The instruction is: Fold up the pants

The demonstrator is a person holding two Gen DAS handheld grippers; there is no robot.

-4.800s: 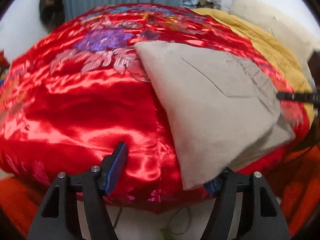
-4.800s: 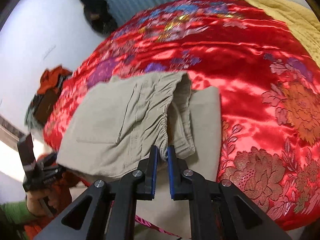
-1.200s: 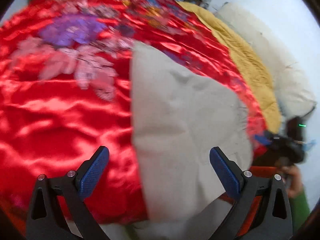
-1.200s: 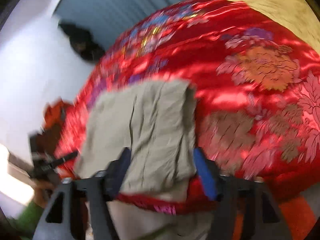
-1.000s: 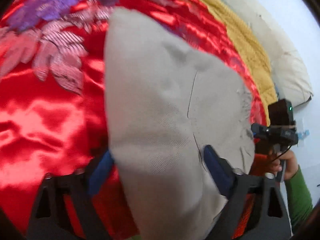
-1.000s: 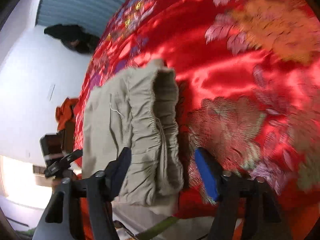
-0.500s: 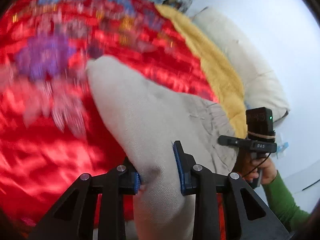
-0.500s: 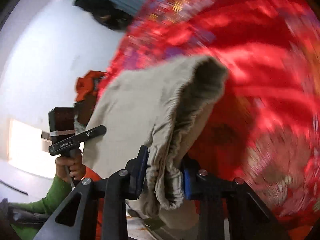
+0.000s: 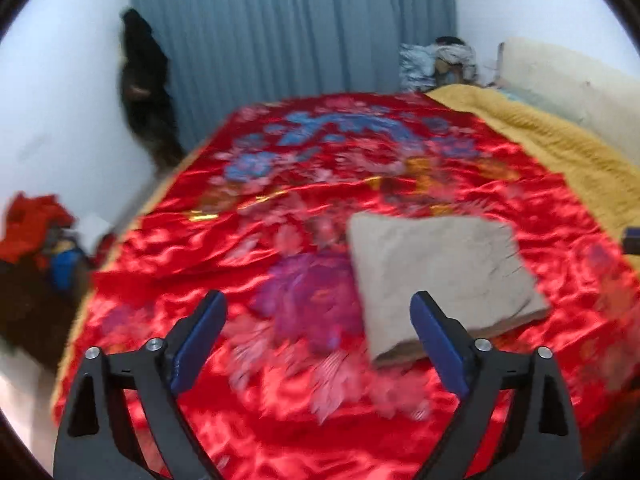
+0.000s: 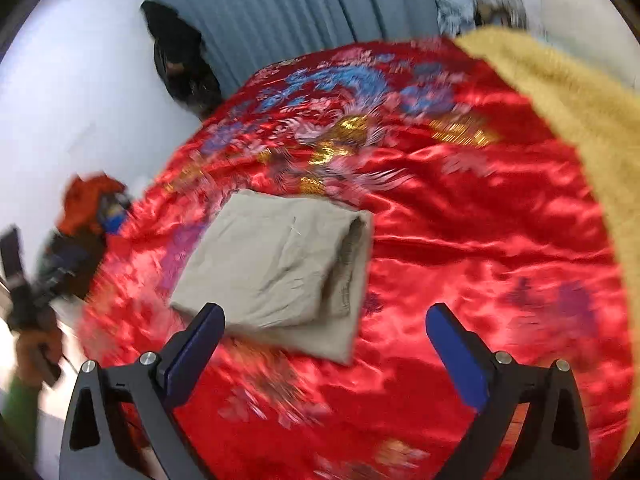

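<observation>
**A:** Where did the folded beige cotton pants lie?

**B:** In the left wrist view they sat right of centre as a squarish bundle on the shiny red satin bedspread with floral embroidery. In the right wrist view the same bundle lay left of centre, its layered edge with the gathered waistband turned toward the right of the frame.

**A:** And the two tools?

**B:** The left gripper stood spread wide at the bottom of its frame, holding nothing; its right blue pad overlapped the near edge of the pants in the picture, though contact could not be judged. The right gripper was likewise parted wide and empty, its left pad just in front of the bundle's near corner.

**A:** Anything else around?

**B:** A mustard-yellow knitted blanket ran along the right side of the bed, blue-grey pleated curtains filled the upper centre, and a dark garment hung at the upper left.
</observation>
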